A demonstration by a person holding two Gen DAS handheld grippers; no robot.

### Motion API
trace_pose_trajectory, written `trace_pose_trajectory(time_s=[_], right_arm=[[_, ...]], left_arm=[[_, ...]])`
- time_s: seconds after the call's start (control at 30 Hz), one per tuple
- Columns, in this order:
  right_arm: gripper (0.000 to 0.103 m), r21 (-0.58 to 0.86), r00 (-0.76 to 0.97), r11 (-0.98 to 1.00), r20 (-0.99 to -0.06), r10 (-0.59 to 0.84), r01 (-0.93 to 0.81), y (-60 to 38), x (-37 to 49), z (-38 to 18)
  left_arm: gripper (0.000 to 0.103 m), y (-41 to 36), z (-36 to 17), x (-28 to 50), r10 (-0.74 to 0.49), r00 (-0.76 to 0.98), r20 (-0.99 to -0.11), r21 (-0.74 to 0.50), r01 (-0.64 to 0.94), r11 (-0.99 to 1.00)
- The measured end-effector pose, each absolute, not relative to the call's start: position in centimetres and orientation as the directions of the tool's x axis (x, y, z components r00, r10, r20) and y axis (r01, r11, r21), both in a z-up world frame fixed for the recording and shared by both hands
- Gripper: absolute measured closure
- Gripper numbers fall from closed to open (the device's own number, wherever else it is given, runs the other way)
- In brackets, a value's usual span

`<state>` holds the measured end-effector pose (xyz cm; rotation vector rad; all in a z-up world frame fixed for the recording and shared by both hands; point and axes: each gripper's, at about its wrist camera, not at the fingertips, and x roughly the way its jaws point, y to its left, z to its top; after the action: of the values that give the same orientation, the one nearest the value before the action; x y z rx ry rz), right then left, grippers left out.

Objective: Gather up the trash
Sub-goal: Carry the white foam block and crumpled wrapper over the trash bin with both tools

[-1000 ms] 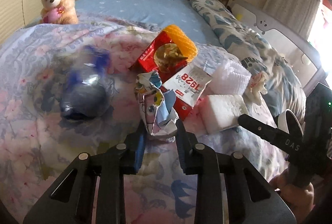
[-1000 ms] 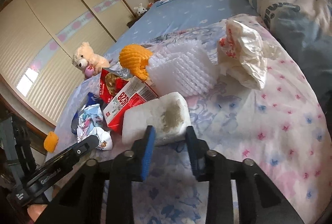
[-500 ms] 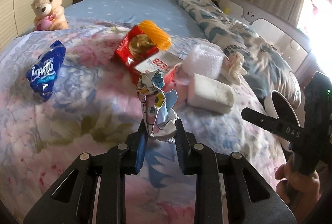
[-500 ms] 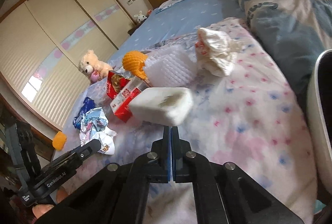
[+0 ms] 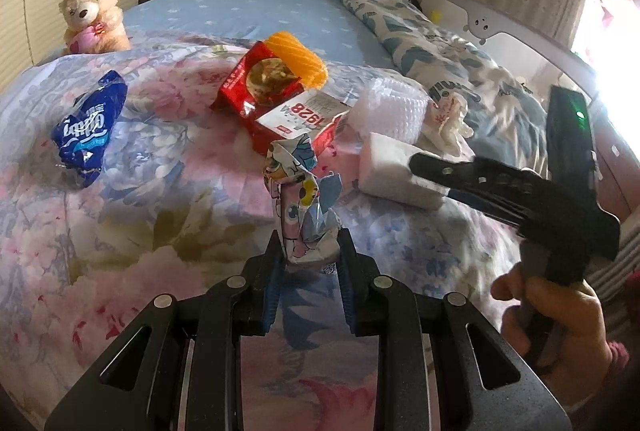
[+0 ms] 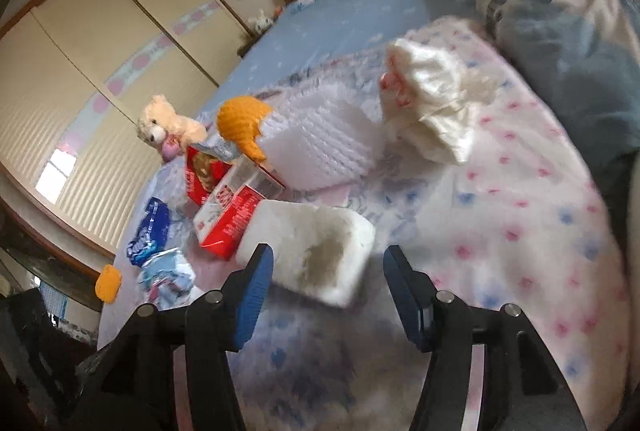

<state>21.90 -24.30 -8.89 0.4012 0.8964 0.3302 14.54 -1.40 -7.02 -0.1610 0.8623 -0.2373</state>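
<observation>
My left gripper (image 5: 306,251) is shut on a crumpled cartoon-print wrapper (image 5: 300,199), held upright above the floral bedspread. My right gripper (image 6: 326,263) has its jaws opening wide. A white foam block (image 6: 308,247) with a brownish stain lies between its fingertips, and the pads do not press on it. In the left wrist view the right gripper (image 5: 430,175) reaches in from the right to the same foam block (image 5: 384,171), with a hand on its handle. Behind it lie a red box (image 5: 296,119) and an orange foam net (image 5: 298,59).
A blue snack wrapper (image 5: 86,127) lies at the left of the bedspread. White bubble-like padding (image 6: 320,139) and a crumpled white plastic bag (image 6: 428,111) lie behind the foam block. A teddy bear (image 5: 94,15) sits at the far left. A patterned quilt (image 5: 420,43) runs along the right.
The right gripper shut empty just short of the foam block, then spread wide around it. The left gripper kept the wrapper and drew back from the pile.
</observation>
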Motion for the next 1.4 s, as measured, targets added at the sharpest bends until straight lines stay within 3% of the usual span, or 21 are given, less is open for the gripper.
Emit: trace_pose_trajectory(time_s=[0.03,0.17,0.23,1.4], right_arm=[[0.057,0.449,0.587,0.886,-0.688,0.426,-0.117,-23.9,22.0,-8.9],[0.076,0.439,0.596,0.89,-0.685,0.42,-0.122,-24.1,21.2,-8.5],[0.079,0.466,0.605,0.878,-0.668,0.433,-0.115,-25.1,20.3,-8.3],[0.081,0.48,0.779,0.868,-0.591,0.21,0.131,-43.6,7.0,-4.4]], left_arm=[[0.08,-1.6,-7.0,14.5,-0.274,0.626,-0.73,-0.235,0.147,0.961],[0.08,-2.4,-7.0,14.3,-0.288,0.622,-0.728,-0.235,0.168,0.957],[0.08,-3.1,-7.0,14.3,-0.298,0.616,-0.729,-0.234,0.185,0.954],[0.08,-20.6,-4.4,11.8,-0.521,0.445,-0.729,-0.239,0.548,0.802]])
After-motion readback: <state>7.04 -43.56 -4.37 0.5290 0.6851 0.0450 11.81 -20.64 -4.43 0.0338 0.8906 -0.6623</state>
